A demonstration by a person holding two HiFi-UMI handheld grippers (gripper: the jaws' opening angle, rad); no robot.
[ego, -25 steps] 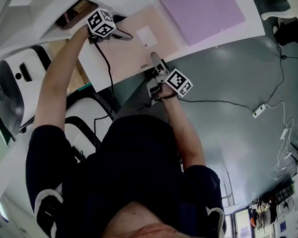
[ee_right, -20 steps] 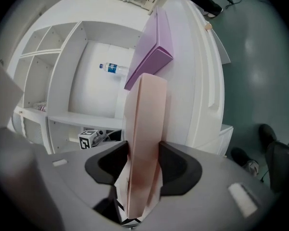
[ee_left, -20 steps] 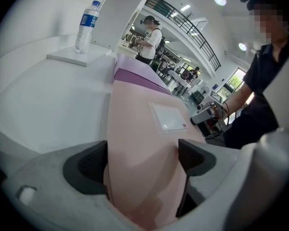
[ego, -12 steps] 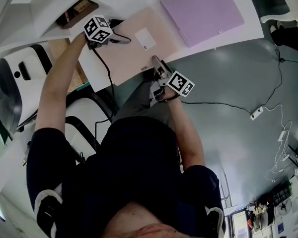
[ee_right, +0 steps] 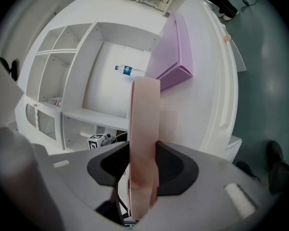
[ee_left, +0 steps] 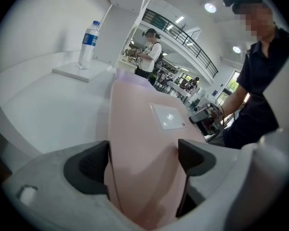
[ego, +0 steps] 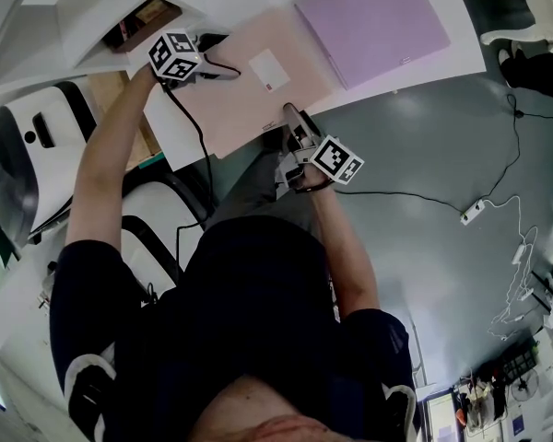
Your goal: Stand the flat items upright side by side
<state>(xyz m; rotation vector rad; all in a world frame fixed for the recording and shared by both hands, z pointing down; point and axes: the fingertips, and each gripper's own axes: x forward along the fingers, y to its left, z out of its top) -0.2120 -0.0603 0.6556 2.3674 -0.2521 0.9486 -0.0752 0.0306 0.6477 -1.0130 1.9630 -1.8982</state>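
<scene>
Grippers on a pink folder (ego: 249,95), one at each end. At the far edge, left gripper (ego: 224,69) clamped tight, both pads against the pink cover, white label (ego: 269,70) face-up just beyond. At the near edge, by the rim of the white table (ego: 186,122), right gripper (ego: 291,118) with jaws just closed in and now pressed on the folder's two faces, the folder seen edge-on between the pads. Pink folder broad side up over the table, not yet upright. Purple folder (ego: 373,21) flat on the same table just beside it, to the right in the head view. Water bottle (ee_left: 88,44) upright on a low white slab farther back; white shelf unit (ee_right: 72,71) behind the table. Person in a dark top, both arms stretched forward.
</scene>
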